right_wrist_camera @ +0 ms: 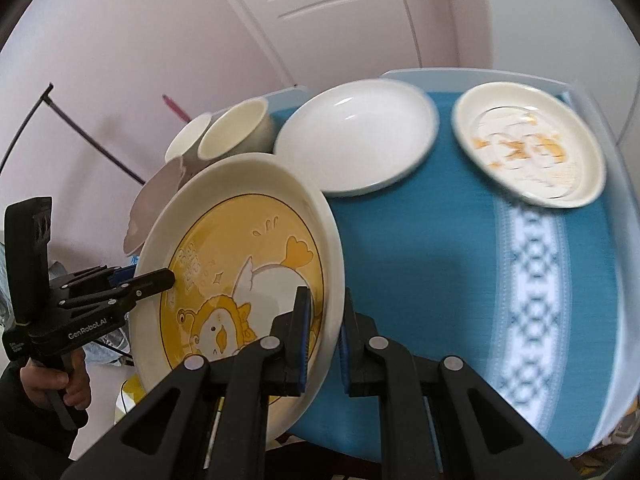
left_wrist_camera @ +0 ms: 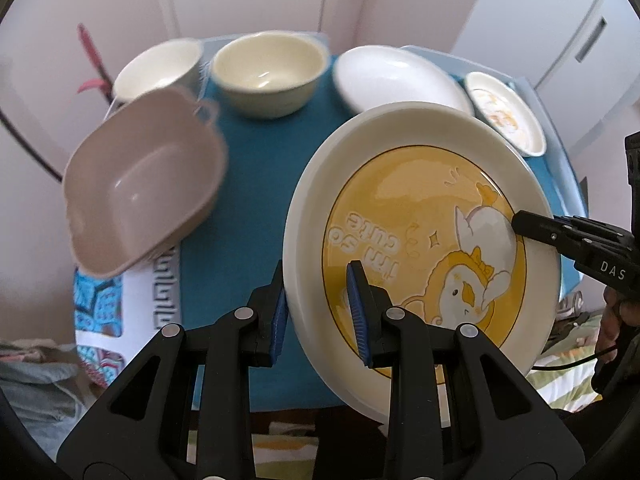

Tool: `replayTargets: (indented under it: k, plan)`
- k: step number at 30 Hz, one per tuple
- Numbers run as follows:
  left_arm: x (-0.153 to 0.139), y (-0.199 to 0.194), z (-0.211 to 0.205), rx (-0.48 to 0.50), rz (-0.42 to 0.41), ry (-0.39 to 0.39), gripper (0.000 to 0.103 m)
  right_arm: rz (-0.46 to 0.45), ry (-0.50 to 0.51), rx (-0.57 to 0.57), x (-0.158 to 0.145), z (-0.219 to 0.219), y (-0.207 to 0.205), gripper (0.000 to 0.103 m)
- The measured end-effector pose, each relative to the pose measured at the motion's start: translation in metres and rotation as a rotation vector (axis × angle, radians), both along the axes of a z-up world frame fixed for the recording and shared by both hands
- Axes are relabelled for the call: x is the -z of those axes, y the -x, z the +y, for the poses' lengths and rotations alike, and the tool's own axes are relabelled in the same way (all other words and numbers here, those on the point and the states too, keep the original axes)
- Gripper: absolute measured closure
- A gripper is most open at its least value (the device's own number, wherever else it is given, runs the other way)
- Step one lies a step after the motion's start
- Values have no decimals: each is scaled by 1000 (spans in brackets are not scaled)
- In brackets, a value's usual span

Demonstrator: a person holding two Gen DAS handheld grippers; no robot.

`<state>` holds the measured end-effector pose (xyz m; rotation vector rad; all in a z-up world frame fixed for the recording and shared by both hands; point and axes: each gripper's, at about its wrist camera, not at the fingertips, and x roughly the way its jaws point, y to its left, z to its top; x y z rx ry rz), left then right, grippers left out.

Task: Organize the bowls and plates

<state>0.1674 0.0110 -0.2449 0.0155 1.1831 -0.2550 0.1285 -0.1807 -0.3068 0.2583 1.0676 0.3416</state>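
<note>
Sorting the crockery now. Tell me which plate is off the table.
The big yellow duck plate, held tilted by both the left gripper and right gripper. The plain white plate and small patterned plate lie on the cloth.

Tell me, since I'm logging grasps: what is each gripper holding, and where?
Both hold the round cream plate with the yellow duck picture: left gripper and right gripper each clamp its rim, on opposite sides.

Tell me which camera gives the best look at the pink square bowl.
Left wrist view: the pink square bowl shows whole, tilted, its inside and handle visible. In the right wrist view only a sliver peeks out behind the yellow cartoon plate.
</note>
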Motion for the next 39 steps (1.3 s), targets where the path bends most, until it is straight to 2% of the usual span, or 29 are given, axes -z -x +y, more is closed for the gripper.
replayTargets:
  k: [6,14,24,29,35,36,39]
  plan:
    - [29,-3,39,-24,47,-5,78,54,19,-21,25,41,-11,91]
    - [52,-15,54,-26,74,-2,78,89,28,-23,44,60,-27,91]
    - [51,-13,58,-18,41,23,78,107,41,-28,53,55,-29,91]
    - [52,-19,57,-28,54,34,78,107,50,-21,53,59,-31,91]
    - [54,-23,52,-17,53,10,74,107,49,-4,52,60,-31,91]
    - [54,-24,52,-15,53,7,70,101,56,-4,51,60,-30,91]
    - [55,-23,49,-12,49,-12,37,87,73,-8,49,61,-29,91]
